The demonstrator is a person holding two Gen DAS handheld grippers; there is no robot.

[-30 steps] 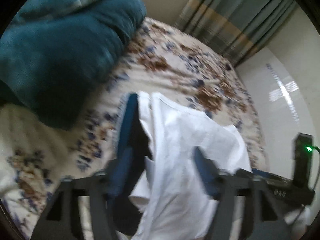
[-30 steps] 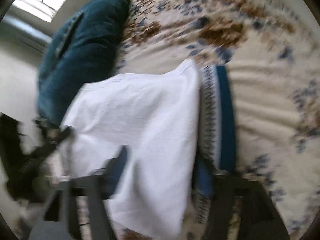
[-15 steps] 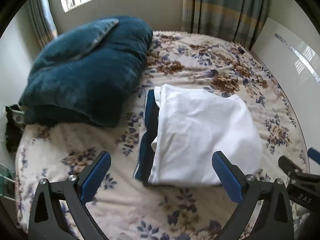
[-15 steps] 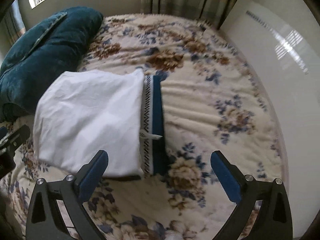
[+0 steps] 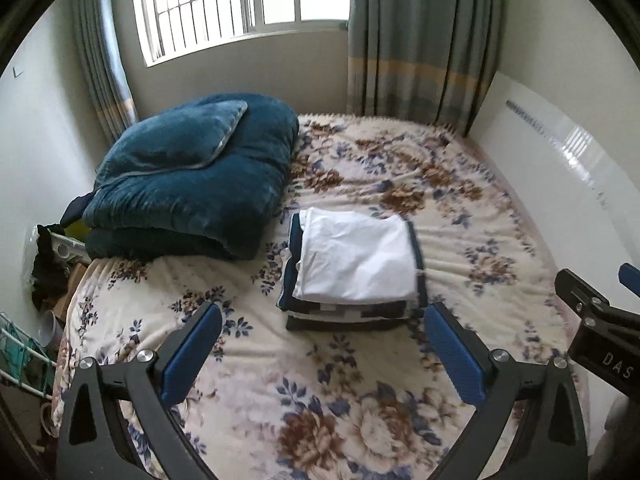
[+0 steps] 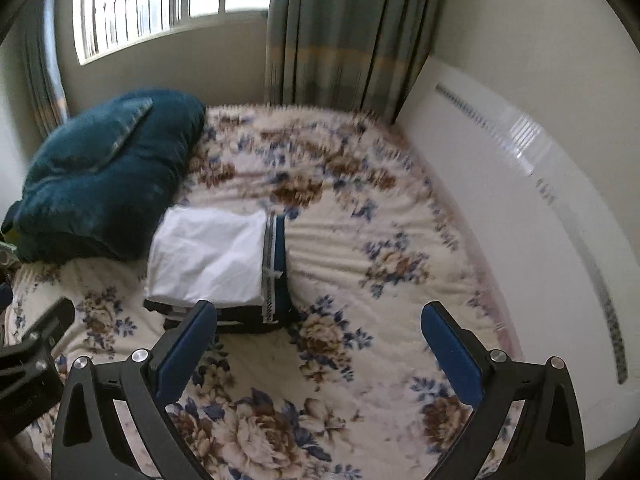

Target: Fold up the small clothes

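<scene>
A folded white garment (image 5: 356,262) lies on top of a small stack of folded clothes, with a navy patterned piece (image 5: 344,314) under it, in the middle of the flowered bed (image 5: 320,384). The stack also shows in the right wrist view, white garment (image 6: 208,256) and navy patterned edge (image 6: 276,264). My left gripper (image 5: 320,350) is open and empty, held back and above the bed in front of the stack. My right gripper (image 6: 318,346) is open and empty, to the right of the stack. The right gripper also shows at the edge of the left wrist view (image 5: 600,320).
A big folded teal blanket with a pillow (image 5: 192,176) lies at the far left of the bed. A white headboard panel (image 5: 568,184) runs along the right. A window and curtains (image 5: 416,36) stand behind. Clutter and a wire rack (image 5: 24,344) sit left of the bed.
Both grippers let go of the white garment, opened, and pulled back and up from the stack. The white garment now rests folded on top of the stack.
</scene>
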